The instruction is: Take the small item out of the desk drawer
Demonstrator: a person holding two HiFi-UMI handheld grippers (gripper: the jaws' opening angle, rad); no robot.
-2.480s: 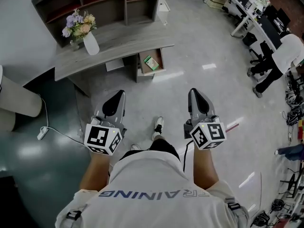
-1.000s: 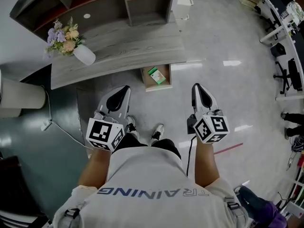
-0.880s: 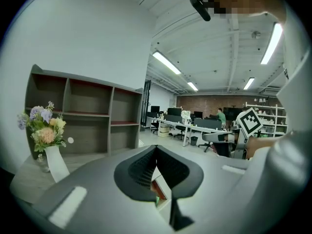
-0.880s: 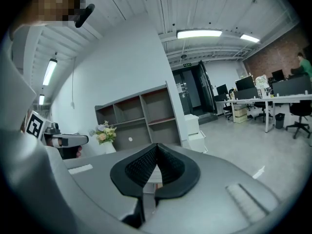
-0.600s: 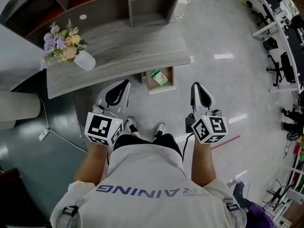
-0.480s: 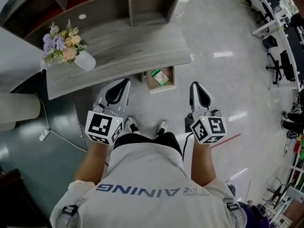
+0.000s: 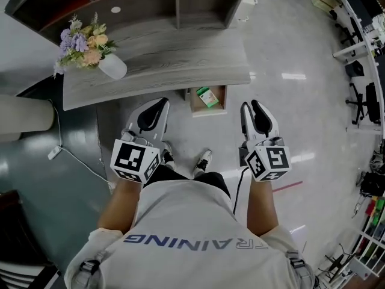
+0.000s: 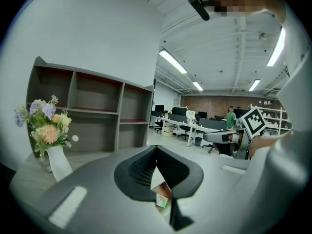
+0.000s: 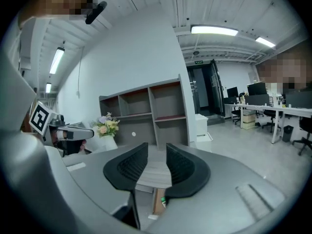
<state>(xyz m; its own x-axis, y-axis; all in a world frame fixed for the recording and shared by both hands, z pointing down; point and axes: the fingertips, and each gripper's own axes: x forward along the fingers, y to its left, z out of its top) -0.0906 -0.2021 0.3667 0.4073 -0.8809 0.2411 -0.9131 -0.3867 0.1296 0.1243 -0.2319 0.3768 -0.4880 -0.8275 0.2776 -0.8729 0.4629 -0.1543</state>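
In the head view the desk (image 7: 162, 59) lies across the upper middle, with a drawer (image 7: 220, 99) pulled out from under the desk's front edge near its right end. The small green item (image 7: 208, 97) lies inside that drawer, untouched. A vase (image 7: 112, 67) of flowers (image 7: 81, 38) stands on the desk's left end, and a shelf unit (image 7: 150, 2) sits on the desk's far side. The person stands in front of the desk, shoes (image 7: 203, 160) on the floor just short of the drawer, holding both tools low and pointed toward the desk. The left gripper (image 7: 157, 103) reaches close to the desk's front edge, left of the drawer; the right gripper (image 7: 252, 105) is just past the desk's right end, beside the drawer but apart from it. In the left gripper view the two pads meet at their tips, pressed together with nothing pinched; through the narrow gap below the tips a bit of the drawer and the green item (image 8: 162, 200) shows under the desk, and the vase stands on the desk to the left. In the right gripper view the jaws stand a little apart, having just been opening, and hold nothing; only the desk's grey top shows in the gap between them. Below the desk top, between the lower jaw edges, the drawer's brown side and a sliver of the green item (image 9: 164, 199) can be seen, still well ahead of the pads. The left gripper appears at this view's left edge, in front of the desk.
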